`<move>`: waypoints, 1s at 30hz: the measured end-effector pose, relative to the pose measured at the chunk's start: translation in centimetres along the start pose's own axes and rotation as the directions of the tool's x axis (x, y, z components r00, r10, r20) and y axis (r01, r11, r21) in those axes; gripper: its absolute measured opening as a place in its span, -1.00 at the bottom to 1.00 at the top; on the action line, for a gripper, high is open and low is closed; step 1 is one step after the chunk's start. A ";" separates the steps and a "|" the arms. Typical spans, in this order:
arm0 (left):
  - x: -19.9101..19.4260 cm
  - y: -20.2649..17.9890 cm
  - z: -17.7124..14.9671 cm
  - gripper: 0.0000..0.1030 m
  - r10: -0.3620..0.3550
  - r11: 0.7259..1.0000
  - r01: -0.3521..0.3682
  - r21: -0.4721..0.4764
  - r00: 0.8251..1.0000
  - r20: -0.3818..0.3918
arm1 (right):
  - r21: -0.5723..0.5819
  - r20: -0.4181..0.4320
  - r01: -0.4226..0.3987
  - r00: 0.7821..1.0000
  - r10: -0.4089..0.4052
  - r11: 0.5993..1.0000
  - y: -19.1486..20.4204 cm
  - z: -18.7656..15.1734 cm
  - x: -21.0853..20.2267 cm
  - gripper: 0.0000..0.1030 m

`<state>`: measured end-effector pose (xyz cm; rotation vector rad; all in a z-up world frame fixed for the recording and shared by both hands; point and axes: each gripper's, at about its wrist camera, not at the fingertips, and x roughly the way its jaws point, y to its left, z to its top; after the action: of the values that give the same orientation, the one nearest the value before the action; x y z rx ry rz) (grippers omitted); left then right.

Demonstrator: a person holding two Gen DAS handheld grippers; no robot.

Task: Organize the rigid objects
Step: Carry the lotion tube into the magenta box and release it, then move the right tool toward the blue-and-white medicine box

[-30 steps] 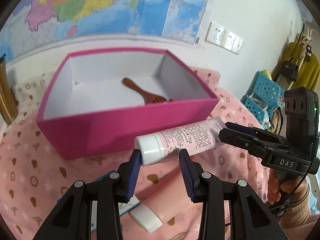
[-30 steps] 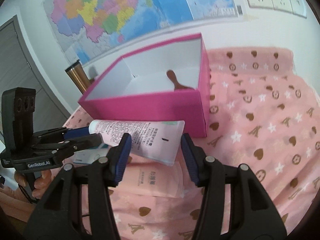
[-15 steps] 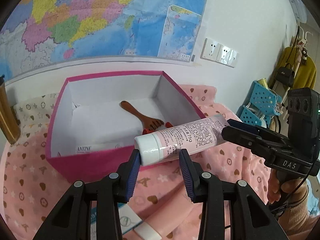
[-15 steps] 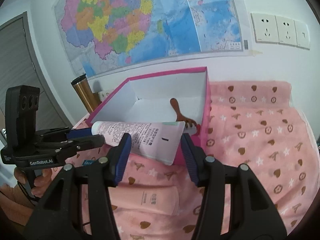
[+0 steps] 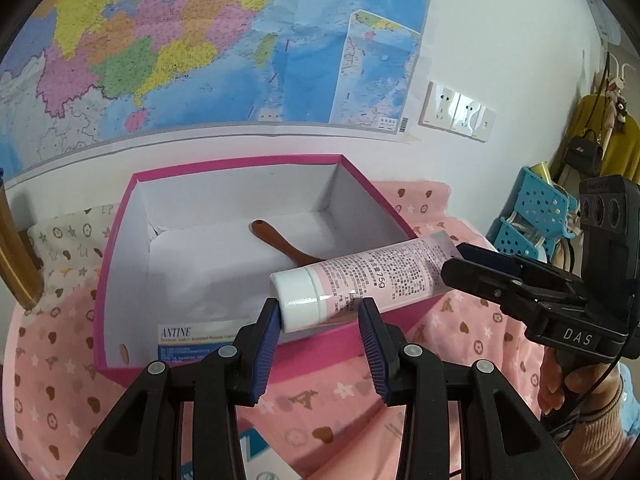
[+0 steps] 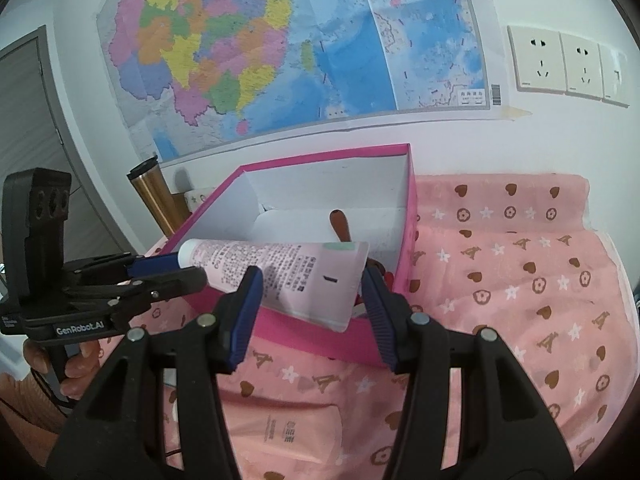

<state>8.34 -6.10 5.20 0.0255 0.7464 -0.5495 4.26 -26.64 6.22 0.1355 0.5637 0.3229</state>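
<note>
left gripper [image 5: 318, 318] clamping pink tube [image 5: 360, 280] at cap, right gripper [image 6: 312, 294] clamping its crimped end, over pink box [image 5: 120, 264]

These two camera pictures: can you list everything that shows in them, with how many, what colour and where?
tube: one, pink with white cap, held over the box's near wall
box: one, pink outside, white inside, open, on the cloth
wooden spoon: one, brown, inside the box
flat packet: one, pink, on the cloth nearest the camera
cloth: one, pink with hearts and stars
flask: one, gold, left of the box
map: one, many-coloured, on the wall
sockets: three, cream, on the wall
baskets: blue, far right
left tool: black, blue pads, on the cap end
right tool: black, blue pads, on the flat end
</note>
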 end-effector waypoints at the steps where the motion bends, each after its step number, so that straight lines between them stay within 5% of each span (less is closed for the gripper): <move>1: 0.1 0.1 0.2 -0.23 0.003 1.000 -0.003 0.001 1.000 0.001 | -0.003 -0.003 0.002 1.000 -0.002 1.000 -0.1 0.1 0.3 0.05; 18: 4.8 1.8 1.0 -0.21 0.036 0.999 -0.037 -0.022 0.996 -0.077 | -0.030 -0.107 0.077 0.991 -0.079 0.997 -0.8 0.5 4.3 0.05; 30: 5.7 2.6 0.2 -0.20 0.028 0.999 -0.030 -0.024 0.995 -0.099 | -0.009 -0.067 0.107 0.992 -0.108 0.994 -0.5 0.2 2.6 0.12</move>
<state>13.12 -6.53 1.21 0.0402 0.8485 -0.5136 6.59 -26.23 4.93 0.0885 0.6345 0.2248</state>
